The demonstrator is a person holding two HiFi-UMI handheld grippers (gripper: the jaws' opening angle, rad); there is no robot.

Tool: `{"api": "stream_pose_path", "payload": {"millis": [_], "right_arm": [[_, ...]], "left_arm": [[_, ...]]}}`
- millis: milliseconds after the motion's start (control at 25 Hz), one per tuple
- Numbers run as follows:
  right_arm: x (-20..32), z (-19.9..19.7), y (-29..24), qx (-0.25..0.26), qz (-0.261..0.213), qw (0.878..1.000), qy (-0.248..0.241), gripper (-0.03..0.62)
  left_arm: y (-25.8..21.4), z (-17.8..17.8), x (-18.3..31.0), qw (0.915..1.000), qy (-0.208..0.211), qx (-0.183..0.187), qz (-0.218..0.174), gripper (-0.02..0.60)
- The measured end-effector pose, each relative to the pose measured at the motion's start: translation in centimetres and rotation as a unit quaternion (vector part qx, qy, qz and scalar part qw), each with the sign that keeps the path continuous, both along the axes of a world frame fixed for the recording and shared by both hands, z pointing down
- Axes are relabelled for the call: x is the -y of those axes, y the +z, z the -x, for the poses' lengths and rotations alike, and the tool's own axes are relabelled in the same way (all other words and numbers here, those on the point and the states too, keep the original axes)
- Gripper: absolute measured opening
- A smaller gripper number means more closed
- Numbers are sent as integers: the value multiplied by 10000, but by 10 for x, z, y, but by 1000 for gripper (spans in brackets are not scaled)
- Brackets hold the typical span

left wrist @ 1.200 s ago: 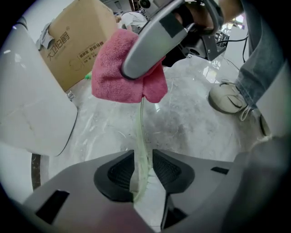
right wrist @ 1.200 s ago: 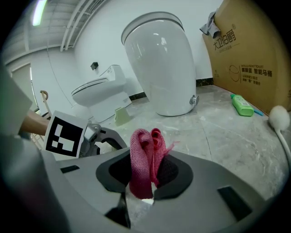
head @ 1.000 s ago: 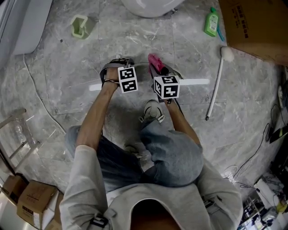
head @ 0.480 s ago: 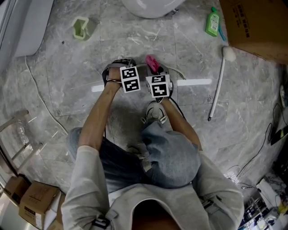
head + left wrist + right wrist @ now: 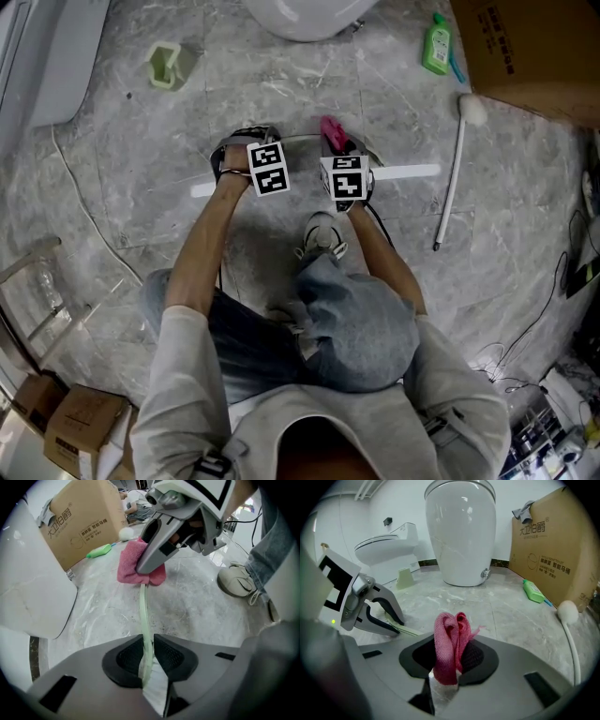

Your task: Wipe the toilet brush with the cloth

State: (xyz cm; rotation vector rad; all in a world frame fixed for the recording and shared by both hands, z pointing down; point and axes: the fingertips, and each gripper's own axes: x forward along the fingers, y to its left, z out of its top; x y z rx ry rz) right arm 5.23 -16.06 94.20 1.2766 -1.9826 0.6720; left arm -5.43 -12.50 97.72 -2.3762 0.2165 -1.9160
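— What do we lose in the head view?

— Both sets of jaws. The marker cubes and the person's hands cover the left hand-held gripper (image 5: 246, 142) and the right hand-held gripper (image 5: 339, 150). Only a tuft of the pink woven cloth (image 5: 331, 131) pokes out past the right one, over the grey marble floor (image 5: 141, 159). The brown cardboard box (image 5: 525, 47) is cut off by the top edge.

— And the left gripper view?

— There we see its jaws nearly together, the pads pinching the pale green thin-handled toilet brush (image 5: 144, 606). The handle runs away from us and its far end disappears under the cloth held in the right hand-held gripper. We cannot tell whether the cloth wraps it or only lies on it. We cannot see the brush's head in any view. The box carries bold dark Chinese characters with smaller lines beneath, and we cannot read them with any certainty.

— The right gripper view?

— Its jaws are clamped on the folded cloth, which stands up between the pads. At the left, the other hand-held gripper's tips grip the green handle. A white ceramic toilet (image 5: 461, 531) stands behind. The same print shows on the box, its small lines too fine for us to read.
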Motion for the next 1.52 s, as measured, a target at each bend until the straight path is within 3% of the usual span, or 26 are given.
{"api": "stream_pose_path", "payload": {"millis": [480,680,840,1080,1360,1520], "right_arm": [[-14,-113,2,-381,34,9948,940,115],[-22,-131,2,-447,51,9923,1158,115],[-18,-114,0,-429,-19,9930,1103,115],[-6,-54,0,-158,-45,9979,622,115],[-6,38,-10,285,-34,9990,-343,114],[-13,65,-12,378,-21,9962,-787,114]], "left_arm": [[2,0,0,9999,-58,42,104,84],[2,0,-1,9999,-104,42,94,84],[2,-1,0,9999,-124,40,11,84],[5,-1,-1,9999,-118,71,-8,86],[6,0,0,9999,-52,130,20,86],[7,0,-1,9999,-31,139,6,86]]}}
